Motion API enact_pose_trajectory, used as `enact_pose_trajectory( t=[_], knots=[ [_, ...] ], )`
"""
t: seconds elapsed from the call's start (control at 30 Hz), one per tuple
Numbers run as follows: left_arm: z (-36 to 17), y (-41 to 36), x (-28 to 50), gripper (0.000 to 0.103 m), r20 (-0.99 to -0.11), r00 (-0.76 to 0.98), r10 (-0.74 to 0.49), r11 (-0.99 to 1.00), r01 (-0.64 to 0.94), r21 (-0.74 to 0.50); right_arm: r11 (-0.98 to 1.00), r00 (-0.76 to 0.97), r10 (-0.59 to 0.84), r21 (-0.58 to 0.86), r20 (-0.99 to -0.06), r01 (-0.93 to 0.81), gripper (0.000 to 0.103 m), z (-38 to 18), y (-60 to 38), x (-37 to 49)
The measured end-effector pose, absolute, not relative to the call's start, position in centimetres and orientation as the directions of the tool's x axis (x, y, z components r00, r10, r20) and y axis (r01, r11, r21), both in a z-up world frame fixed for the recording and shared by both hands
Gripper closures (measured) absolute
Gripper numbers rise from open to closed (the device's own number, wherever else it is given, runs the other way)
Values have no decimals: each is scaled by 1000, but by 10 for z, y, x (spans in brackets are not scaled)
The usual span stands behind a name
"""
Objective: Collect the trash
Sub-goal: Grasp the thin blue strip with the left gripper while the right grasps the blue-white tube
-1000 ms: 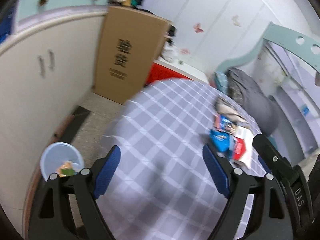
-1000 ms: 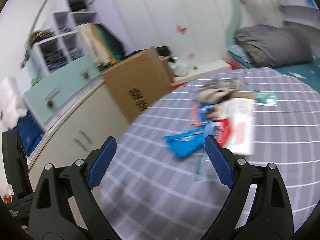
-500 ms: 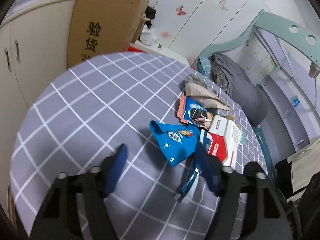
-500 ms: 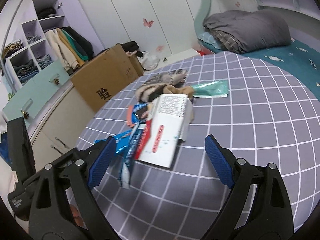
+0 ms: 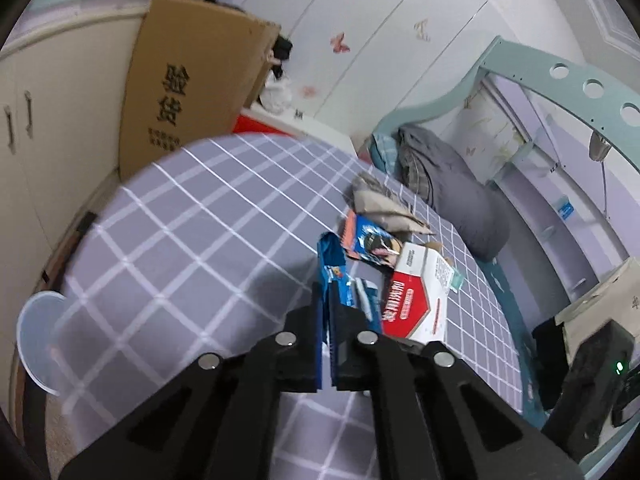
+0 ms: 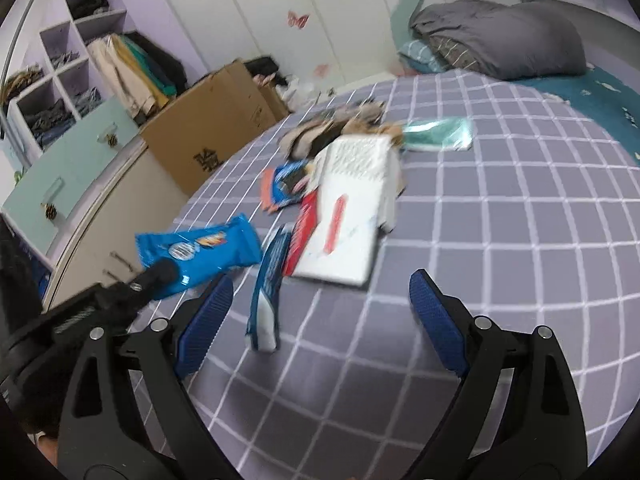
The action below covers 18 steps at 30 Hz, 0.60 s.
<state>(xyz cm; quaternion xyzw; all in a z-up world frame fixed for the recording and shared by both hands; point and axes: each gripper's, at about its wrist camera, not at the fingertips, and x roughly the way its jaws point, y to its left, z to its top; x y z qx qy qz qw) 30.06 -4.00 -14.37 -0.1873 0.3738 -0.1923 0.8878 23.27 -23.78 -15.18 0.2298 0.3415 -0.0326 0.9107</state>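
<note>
My left gripper (image 5: 327,320) is shut on a blue snack wrapper (image 5: 333,268), which it holds above the grey checked table (image 5: 180,216); the wrapper also shows in the right wrist view (image 6: 200,254), pinched by the left gripper (image 6: 160,272). My right gripper (image 6: 320,304) is open and empty over the table. More trash lies ahead: a blue-and-white wrapper (image 6: 268,280), a red-and-white carton (image 6: 348,208), a dark blue snack packet (image 6: 286,184), crumpled brown paper (image 6: 332,132) and a green wrapper (image 6: 440,132).
A clear plastic bin (image 5: 34,340) stands on the floor left of the table. A cardboard box (image 5: 188,92) leans against cream cabinets (image 5: 40,120). A bed with a grey duvet (image 6: 500,40) lies beyond the table.
My left gripper has shut on the blue wrapper and lifted it off the table. My right gripper has stayed open and shifted slightly nearer the trash pile.
</note>
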Motion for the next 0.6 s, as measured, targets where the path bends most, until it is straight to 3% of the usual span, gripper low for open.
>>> enact_pose_trajectory(
  t=[0.13, 0.27, 0.33, 0.37, 0.47, 0.6],
  knots=[
    [-135, -14, 283, 101, -576, 703, -418, 889, 187, -418, 919, 739, 119, 355, -663, 170, 17, -152, -213, 243],
    [-131, 9, 270, 101, -568, 723, -393, 899, 173, -402, 942, 692, 94, 289, -716, 170, 34, -157, -196, 260],
    [-129, 18, 266, 101, -566, 729, -385, 902, 166, -400, 958, 677, 67, 238, -733, 162, 56, -158, -185, 267],
    [-128, 25, 264, 101, -564, 732, -381, 902, 160, -402, 961, 675, 52, 220, -736, 166, 77, -157, -182, 268],
    [-124, 37, 260, 101, -554, 742, -377, 901, 155, -406, 966, 667, 72, 219, -742, 139, 87, -159, -176, 271],
    [-117, 53, 251, 101, -532, 766, -362, 905, 152, -396, 960, 673, 141, 267, -726, 88, 88, -159, -166, 267]
  ],
)
